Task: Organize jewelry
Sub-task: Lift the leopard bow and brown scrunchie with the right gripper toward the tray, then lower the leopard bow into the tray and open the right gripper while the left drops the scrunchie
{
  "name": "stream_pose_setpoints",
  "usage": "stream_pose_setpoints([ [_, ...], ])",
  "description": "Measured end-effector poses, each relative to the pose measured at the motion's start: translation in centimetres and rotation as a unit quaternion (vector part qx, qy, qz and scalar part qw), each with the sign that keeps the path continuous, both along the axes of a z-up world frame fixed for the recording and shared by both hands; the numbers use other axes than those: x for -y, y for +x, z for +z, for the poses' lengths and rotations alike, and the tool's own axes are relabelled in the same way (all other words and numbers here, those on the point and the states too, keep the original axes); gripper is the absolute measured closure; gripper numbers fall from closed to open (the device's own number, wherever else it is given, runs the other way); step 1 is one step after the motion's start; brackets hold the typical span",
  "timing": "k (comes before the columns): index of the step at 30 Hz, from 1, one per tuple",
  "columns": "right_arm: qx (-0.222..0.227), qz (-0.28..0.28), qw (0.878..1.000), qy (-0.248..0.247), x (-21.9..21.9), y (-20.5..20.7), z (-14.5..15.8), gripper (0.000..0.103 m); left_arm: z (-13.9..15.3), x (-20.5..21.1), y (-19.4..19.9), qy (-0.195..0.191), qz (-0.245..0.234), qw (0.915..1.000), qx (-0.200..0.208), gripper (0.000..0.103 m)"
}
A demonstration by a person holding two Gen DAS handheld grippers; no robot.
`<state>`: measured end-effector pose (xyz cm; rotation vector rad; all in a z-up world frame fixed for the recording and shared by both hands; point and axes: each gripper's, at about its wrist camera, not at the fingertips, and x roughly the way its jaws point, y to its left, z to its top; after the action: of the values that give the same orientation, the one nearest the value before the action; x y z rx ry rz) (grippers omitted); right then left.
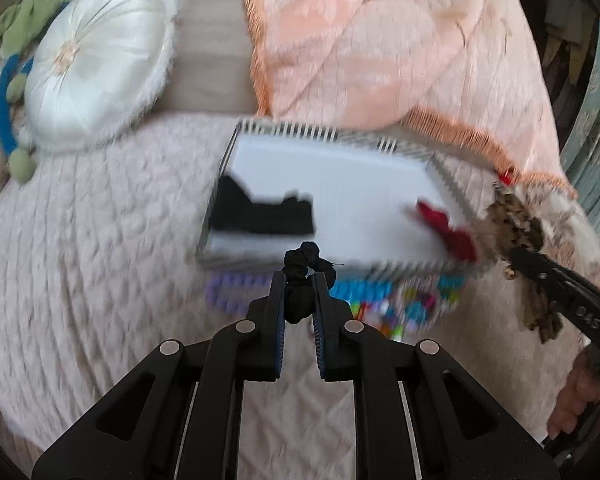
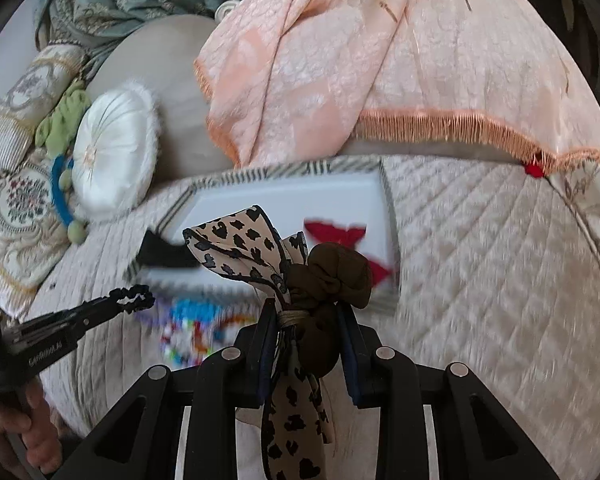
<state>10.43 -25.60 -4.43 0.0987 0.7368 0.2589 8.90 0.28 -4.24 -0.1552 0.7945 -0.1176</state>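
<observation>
Left wrist view: the left tongs point(image 1: 300, 280) are clenched on a black scrunchie point(image 1: 302, 276), a lumpy ruffled loop bunched between the two fingers and poking out past their tips, held above the near edge of the tray point(image 1: 340, 168). The tray is white inside with a striped rim and rests on the quilted bed point(image 1: 100, 220); a black item point(image 1: 260, 216) and a red item point(image 1: 448, 232) lie in it, both blurred. Just in front of the tray, colourful beaded pieces point(image 1: 380, 300) lie on the bed.

Right wrist view: the right tongs point(image 2: 306, 316) grip a leopard-print hair tie point(image 2: 240, 248), cream with dark spots, knotted around a brown fabric ball point(image 2: 336, 276); one tail hangs down between the fingers. It is held in the air in front of the tray.
</observation>
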Motion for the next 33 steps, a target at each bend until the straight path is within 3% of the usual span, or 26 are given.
stream_pose_setpoints([
  [4, 0.015, 0.002, 1.0, 0.006, -0.6, 3.3, 1.3, 0.076, 1.7, -0.3, 3.5, -0.028, -0.012, 0.9993, 0.022, 0.092],
  [8, 0.019, 0.008, 1.0, 0.017, -1.8, 6.9, 0.7, 0.076, 1.4, 0.8, 8.2, -0.048, -0.046, 0.9977, 0.011, 0.092],
  [12, 0.006, 0.009, 1.0, 0.029, -2.7, 10.1, -1.1, 0.076, -0.4, 2.7, 12.5, -0.035, -0.06, 0.9975, -0.01, 0.092],
  [21, -0.04, 0.017, 0.998, 0.037, -4.6, 15.9, -4.2, 0.075, -3.9, 2.9, 18.5, 0.012, -0.011, 0.9984, -0.054, 0.092],
  [24, -0.055, 0.022, 0.998, 0.036, -5.1, 16.3, -4.8, 0.058, -4.4, 2.3, 18.5, 0.021, -0.004, 0.9979, -0.061, 0.082],
  [25, -0.052, 0.024, 0.998, 0.036, -5.2, 16.3, -4.8, 0.056, -4.4, 2.1, 18.2, 0.025, -0.003, 0.9979, -0.059, 0.079],
  [27, -0.044, 0.028, 0.998, 0.033, -5.4, 16.0, -4.6, 0.056, -4.0, 1.7, 17.5, 0.033, 0.002, 0.9982, -0.051, 0.06],
  [29, -0.036, 0.033, 0.998, 0.035, -5.5, 15.6, -4.1, 0.056, -3.5, 0.8, 16.7, 0.033, 0.01, 0.9986, -0.04, 0.051],
  [33, -0.021, 0.035, 0.999, 0.031, -5.1, 14.2, -3.0, 0.056, -2.0, -1.5, 14.3, 0.021, 0.02, 0.9992, -0.026, 0.051],
])
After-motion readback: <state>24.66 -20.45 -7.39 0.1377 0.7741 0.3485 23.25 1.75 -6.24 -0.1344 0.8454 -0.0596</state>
